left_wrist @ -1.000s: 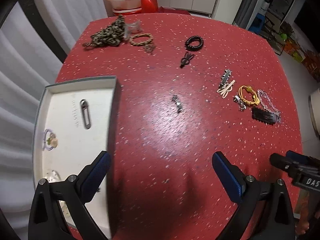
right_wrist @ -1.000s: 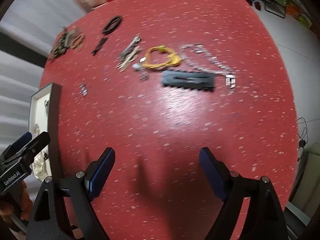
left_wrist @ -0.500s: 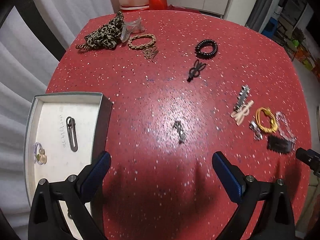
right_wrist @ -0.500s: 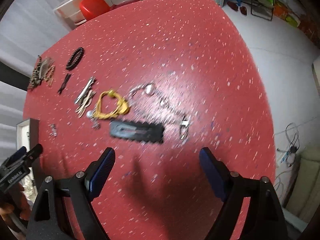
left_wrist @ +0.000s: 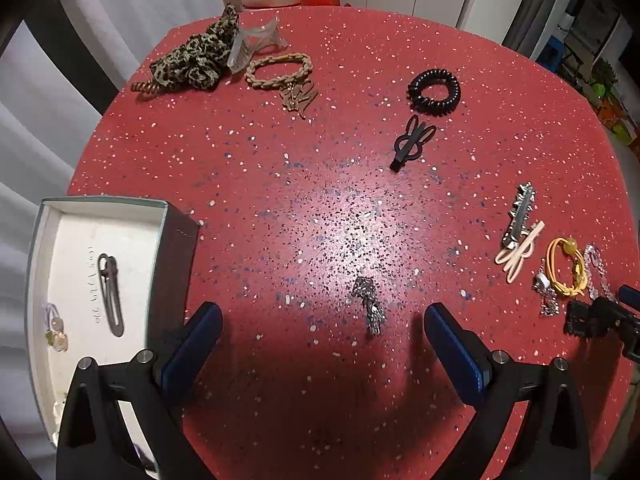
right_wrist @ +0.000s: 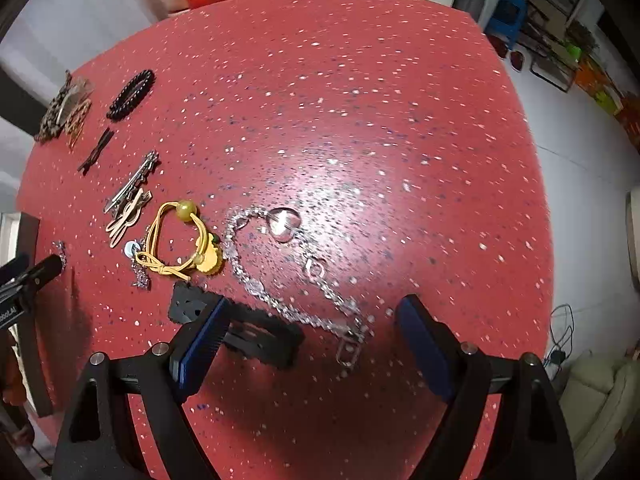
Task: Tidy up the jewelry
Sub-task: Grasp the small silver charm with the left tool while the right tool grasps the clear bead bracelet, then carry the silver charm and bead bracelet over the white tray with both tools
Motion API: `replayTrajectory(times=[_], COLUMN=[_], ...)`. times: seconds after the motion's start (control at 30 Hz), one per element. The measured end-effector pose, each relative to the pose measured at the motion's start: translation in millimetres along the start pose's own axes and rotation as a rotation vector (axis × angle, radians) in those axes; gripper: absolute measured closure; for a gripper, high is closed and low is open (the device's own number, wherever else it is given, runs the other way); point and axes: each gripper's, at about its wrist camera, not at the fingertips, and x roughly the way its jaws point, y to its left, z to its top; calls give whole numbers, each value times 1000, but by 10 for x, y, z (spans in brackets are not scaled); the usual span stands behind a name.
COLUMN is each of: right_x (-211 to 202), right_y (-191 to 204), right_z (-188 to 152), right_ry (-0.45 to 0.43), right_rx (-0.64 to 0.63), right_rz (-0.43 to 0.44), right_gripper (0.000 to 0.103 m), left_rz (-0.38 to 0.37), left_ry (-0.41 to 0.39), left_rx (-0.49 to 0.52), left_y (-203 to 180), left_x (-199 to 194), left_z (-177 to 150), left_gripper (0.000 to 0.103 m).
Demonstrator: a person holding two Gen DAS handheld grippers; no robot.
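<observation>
The red speckled table [left_wrist: 320,208] fills both views, and at eight o'clock in the left wrist view sits the open grey box [left_wrist: 176,248] with its white lining, a dark hair clip [left_wrist: 110,294] lying inside and a small beaded piece [left_wrist: 56,330] near its nine o'clock wall. The left gripper [left_wrist: 322,350] hangs over the table with its blue pads spread wide and nothing between them; the small sparkly clip [left_wrist: 370,306] lies on the table just ahead of the gap, toward twelve o'clock. Over to the right gripper [right_wrist: 310,342], also spread wide and holding nothing, with its left pad over the black toothed comb clip [right_wrist: 256,336] and the silver chain necklace [right_wrist: 280,280] trailing into the gap, its clear heart pendant [right_wrist: 283,222] up at twelve o'clock. At ten o'clock from that gripper lies the yellow cord bracelet [right_wrist: 180,244], and beyond it the beige bunny clip [right_wrist: 126,216] touching the spiked silver clip [right_wrist: 134,184]. Far across the table in the left view, the leopard scrunchie [left_wrist: 192,60] sits at eleven o'clock beside the braided tan bracelet [left_wrist: 280,72], with the black coil hair tie [left_wrist: 434,90] at one o'clock and the black bunny clip [left_wrist: 412,142] just below it.
</observation>
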Motion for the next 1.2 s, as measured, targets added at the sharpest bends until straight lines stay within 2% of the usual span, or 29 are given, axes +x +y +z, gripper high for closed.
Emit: replayTrajectory(times=[0.37,0.53,0.63,0.67,0.7,0.8,0.87,0.93,1.0,1.2], right_x=[119,105,62,60,53,47,34,-32,-93,-210], right_y=[194,351,405,432,451,471,436,354,311,168], right_z=[115,142,86,87,85,89,109,54,32,-30], right_ry=[-43,-66,-75,-76,-78,-79,-77,-83,-101,-103], right_rx=[-38,-67,-81,-83,-85,-75,-62,-53,-34,40], right_rz=[-46,-41,-34,-29,-33,-33,-27,-23,-6,55], right_gripper=[18,35,49,55,63,79,84,87,95,95], left_rz=[-13,-43,-57,-59,-62,-70,-88,-114,-126,-149], left_ry=[2,-2,-4,-7,-7,-5,-1,9,5,-11], left_rx=[11,33,60,71,78,77,72,61,58,75], left_y=[-148,-312,-392,-418,-441,-441,-439,-405,-385,-340], left_x=[123,50,14,0,-10,-50,-72,-84,-128,-269], left_z=[-5,-25,-19,-18,-18,25,24,20,1,-32], left_gripper=[3,25,43,52,59,78,94,94,94,94])
